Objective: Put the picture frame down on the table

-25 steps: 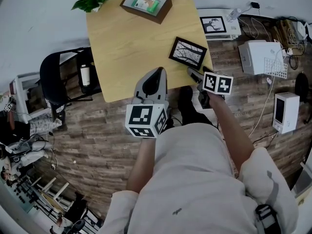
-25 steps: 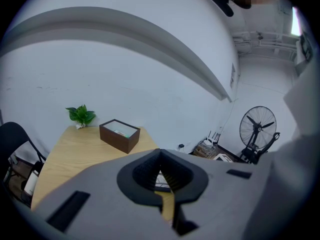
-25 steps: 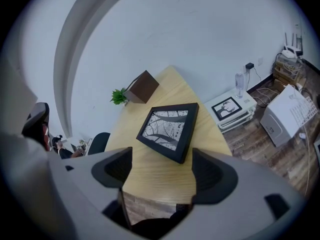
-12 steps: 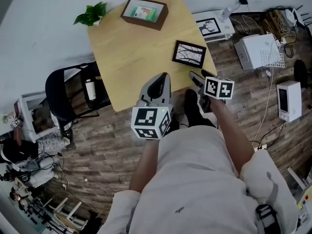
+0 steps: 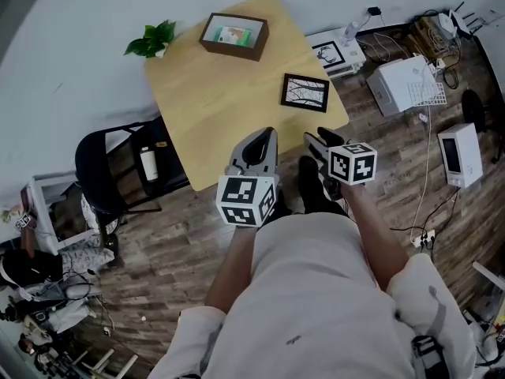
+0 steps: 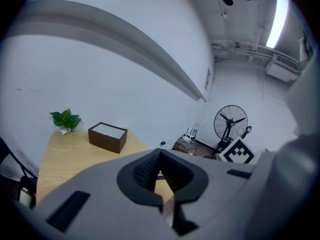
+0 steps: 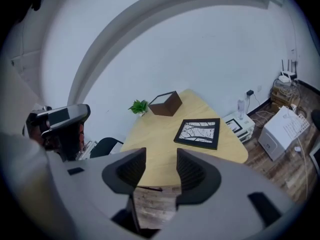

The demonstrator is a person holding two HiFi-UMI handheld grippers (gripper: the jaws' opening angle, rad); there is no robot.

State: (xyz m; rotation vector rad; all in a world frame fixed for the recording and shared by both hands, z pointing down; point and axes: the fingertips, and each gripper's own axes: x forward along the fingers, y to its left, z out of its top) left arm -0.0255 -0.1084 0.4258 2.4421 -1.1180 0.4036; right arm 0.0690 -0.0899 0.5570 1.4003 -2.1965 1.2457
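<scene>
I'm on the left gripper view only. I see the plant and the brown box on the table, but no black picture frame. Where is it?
Observer: The black picture frame lies flat on the table, near its right edge in the head view.
Operator: Is the right claw on it?
Observer: No. The right claw is off the frame. Its jaws are apart and have just been closing, with nothing between them.
</scene>
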